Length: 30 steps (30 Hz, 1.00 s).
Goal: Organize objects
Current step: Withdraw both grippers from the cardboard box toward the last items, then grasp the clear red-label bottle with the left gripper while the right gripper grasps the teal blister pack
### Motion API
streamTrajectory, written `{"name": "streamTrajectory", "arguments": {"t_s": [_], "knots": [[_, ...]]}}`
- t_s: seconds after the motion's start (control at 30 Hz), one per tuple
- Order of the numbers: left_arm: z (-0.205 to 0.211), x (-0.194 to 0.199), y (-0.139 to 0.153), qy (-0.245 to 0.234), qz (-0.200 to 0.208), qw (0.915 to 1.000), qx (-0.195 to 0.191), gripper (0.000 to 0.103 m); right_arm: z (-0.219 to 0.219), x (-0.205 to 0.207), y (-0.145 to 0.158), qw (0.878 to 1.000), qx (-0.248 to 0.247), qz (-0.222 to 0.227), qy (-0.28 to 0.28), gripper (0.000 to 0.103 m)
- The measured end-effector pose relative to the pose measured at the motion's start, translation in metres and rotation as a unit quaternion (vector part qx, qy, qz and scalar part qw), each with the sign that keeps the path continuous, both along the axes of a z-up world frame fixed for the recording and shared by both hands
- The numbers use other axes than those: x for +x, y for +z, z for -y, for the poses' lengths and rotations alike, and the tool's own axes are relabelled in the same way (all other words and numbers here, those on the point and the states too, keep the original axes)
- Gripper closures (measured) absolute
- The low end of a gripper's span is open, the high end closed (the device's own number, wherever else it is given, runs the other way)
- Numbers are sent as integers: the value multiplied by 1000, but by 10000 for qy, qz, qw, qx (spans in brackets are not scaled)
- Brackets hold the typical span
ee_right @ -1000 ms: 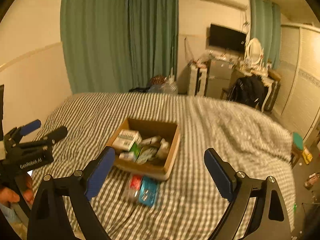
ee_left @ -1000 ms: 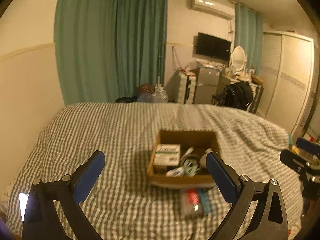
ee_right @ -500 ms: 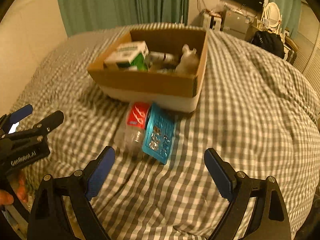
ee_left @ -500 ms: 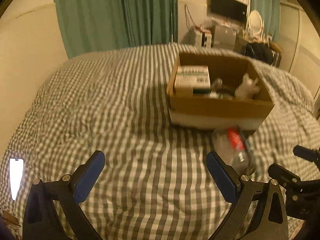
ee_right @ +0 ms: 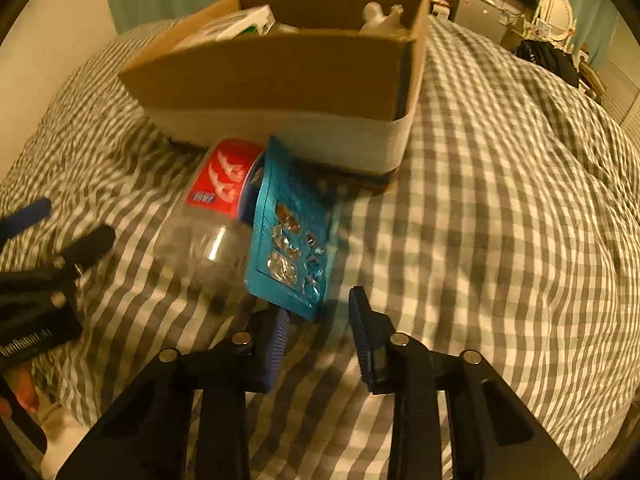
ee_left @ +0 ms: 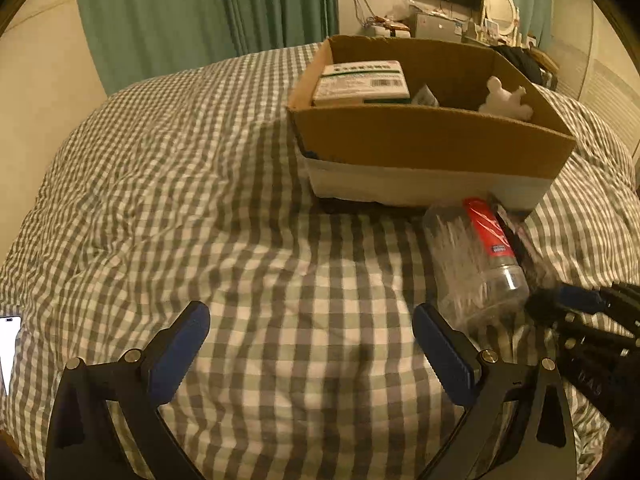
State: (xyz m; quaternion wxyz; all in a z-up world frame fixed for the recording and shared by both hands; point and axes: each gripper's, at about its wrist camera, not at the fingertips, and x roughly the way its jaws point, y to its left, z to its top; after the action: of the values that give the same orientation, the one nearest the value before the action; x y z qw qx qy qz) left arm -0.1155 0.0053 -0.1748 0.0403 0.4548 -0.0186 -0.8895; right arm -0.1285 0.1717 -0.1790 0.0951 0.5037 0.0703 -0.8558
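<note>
Matt cardboard box [ee_right: 280, 76], glossy clear plastic bottle [ee_right: 204, 236], shiny foil blister pack [ee_right: 290, 240], checked cloth bedcover [ee_right: 500, 220].

Count, both wrist views. Cardboard box [ee_left: 432, 148]: 1, on the bed [ee_left: 200, 200]. Items visible inside the box: 1 white-and-green carton [ee_left: 362, 82], 1 white lumpy object [ee_left: 506, 98], 1 small packet [ee_left: 425, 97] only partly seen between them; further contents hidden by the near wall, count uncertain. Items on the bed just in front of the box: 1 clear plastic bottle [ee_right: 208, 224] with red label, lying on its side; 1 teal blister pack [ee_right: 290, 236], touching the bottle. Blister pockets on the pack: blurred, not countable. Grippers: 2, the left gripper [ee_left: 306, 356] and the right gripper [ee_right: 320, 344], two blue-padded fingers each. Lit phone [ee_left: 9, 338] at the bed edge: 1.
</note>
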Motion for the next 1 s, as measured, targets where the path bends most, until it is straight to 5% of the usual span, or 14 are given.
{"name": "streamTrajectory", "arguments": {"t_s": [0.2,0.27,1.0], "knots": [[-23,-3,-10,-194,116,9997,46,0,-1,-13,9,9996,-52,-236,145,76],[-30,-4,-14,-249,176,9995,29,0,1,-21,11,9994,-115,-255,217,88],[-116,-21,-22,-1114,61,9936,194,0,-63,3,36,9970,-325,-683,-154,95]]}}
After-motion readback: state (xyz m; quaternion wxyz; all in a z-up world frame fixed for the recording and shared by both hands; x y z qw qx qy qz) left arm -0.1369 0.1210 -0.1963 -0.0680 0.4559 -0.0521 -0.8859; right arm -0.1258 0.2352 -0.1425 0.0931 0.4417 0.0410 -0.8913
